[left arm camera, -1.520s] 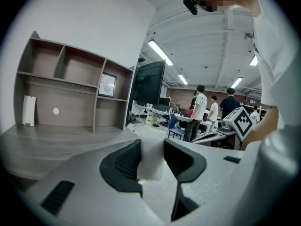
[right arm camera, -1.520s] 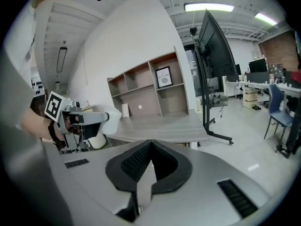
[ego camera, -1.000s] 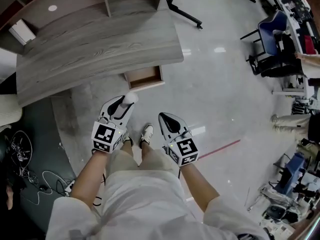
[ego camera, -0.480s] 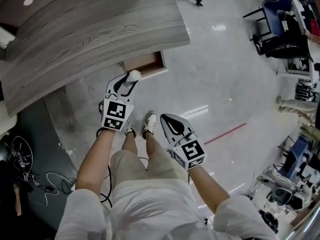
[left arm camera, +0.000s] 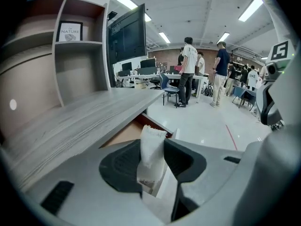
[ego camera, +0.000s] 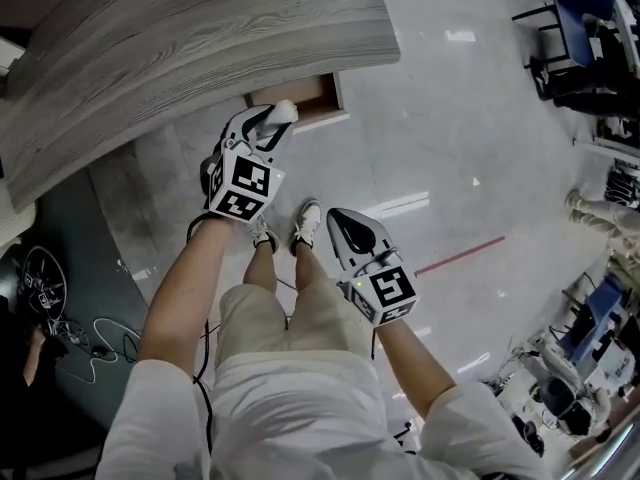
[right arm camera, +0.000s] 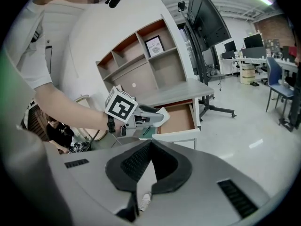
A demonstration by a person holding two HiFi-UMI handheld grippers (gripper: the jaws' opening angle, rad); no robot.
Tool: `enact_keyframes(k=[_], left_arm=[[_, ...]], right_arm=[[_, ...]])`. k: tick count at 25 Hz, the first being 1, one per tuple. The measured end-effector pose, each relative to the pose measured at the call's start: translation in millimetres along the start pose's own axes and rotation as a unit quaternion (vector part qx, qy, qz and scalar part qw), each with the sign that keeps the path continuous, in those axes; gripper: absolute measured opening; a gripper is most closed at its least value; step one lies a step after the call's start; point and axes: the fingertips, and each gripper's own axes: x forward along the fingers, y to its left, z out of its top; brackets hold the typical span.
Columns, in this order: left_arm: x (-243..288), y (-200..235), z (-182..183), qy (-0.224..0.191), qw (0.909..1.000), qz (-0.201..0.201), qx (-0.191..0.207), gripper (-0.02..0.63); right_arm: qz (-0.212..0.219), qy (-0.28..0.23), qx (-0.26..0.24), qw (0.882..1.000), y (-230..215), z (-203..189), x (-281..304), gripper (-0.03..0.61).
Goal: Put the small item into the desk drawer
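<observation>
Seen from above, an open office has a glossy pale floor (ego camera: 450,158), with a tangle of cables (ego camera: 45,293) on darker ground at the far left. To their right, a grey wood-grain desk (ego camera: 200,38) fills the upper left. From under its near edge a drawer (ego camera: 312,95) stands pulled out, showing a light brown inside. The person's bare left arm reaches toward it, holding the left gripper (ego camera: 272,120), which points downward at the drawer's near left corner. Its jaws are clamped on the small item (left arm camera: 151,147), a white crinkled packet that stands upright between the dark pads, its top poking past the fingertips. The packet sits just at the drawer's front edge; whether it is over the rim or already inside cannot be told. Below the gripper, the person's white shoes (ego camera: 307,223) show on the floor. Further right and lower, the right gripper (ego camera: 340,223) is held well apart from the drawer, its jaws pressed together at the tips with nothing between them. A thin red line (ego camera: 460,255) crosses the floor to its right. Dark office chairs (ego camera: 590,28) stand at the far right edge.
</observation>
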Motion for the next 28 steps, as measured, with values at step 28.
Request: enact_keyframes(k=[28], left_arm=[[96, 1, -31, 0.172, 0.9827, -0.023, 0.063, 0.156]], right_arm=[[-0.039, 0.01, 0.045, 0.998, -63, -30, -17, -0.003]])
